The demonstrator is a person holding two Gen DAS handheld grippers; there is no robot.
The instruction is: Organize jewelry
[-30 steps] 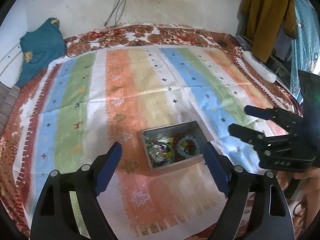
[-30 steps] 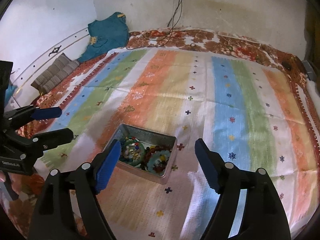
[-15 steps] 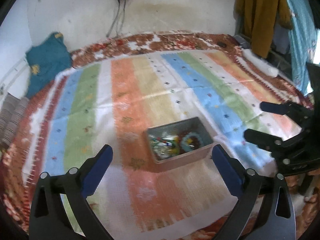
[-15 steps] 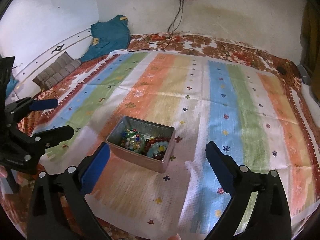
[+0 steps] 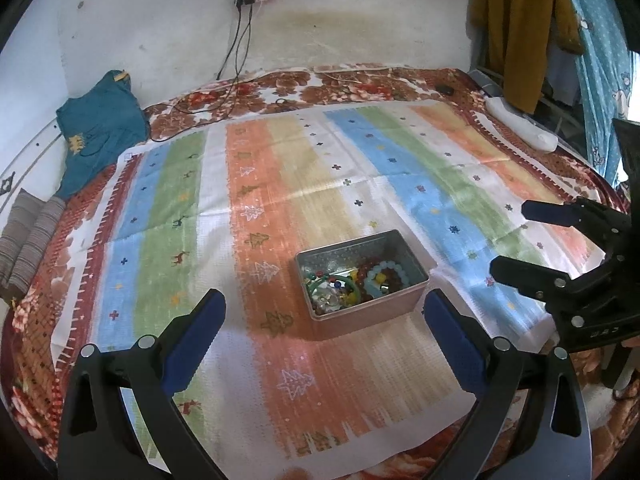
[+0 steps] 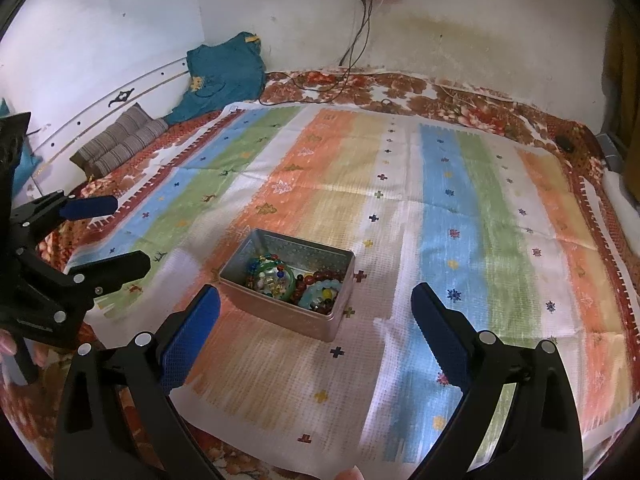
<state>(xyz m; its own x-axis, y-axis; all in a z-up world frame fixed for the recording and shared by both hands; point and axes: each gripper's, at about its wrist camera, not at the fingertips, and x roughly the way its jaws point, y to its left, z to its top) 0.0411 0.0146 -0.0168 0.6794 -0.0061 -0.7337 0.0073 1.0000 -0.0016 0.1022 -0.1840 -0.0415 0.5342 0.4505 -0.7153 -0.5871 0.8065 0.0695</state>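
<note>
Both grippers hovering wide open and empty, tin dead ahead between the fingers.

Left gripper (image 5: pixel 322 320) gaping wide, gripping nothing; right gripper (image 6: pixel 316 312) likewise spread wide, carrying nothing. Sitting just past both sets of fingertips, lower centre of each frame: open metal tin (image 5: pixel 400 296) on the striped cloth (image 5: pixel 260 184), not touching either gripper. Lying inside: green bangle (image 6: pixel 276 276) with loose beads toward the tin's left half, pale blue bead bracelet (image 6: pixel 320 294) with dark red beads toward the right half. Tin's long axis running lower left to upper right in the left wrist view, upper left to lower right in the right wrist view. Looking about equally near to both; bracelet end probably suiting the right gripper, bangle end the left. Calling for a forward, downward reach into the tin, fingers narrowing first.
</note>
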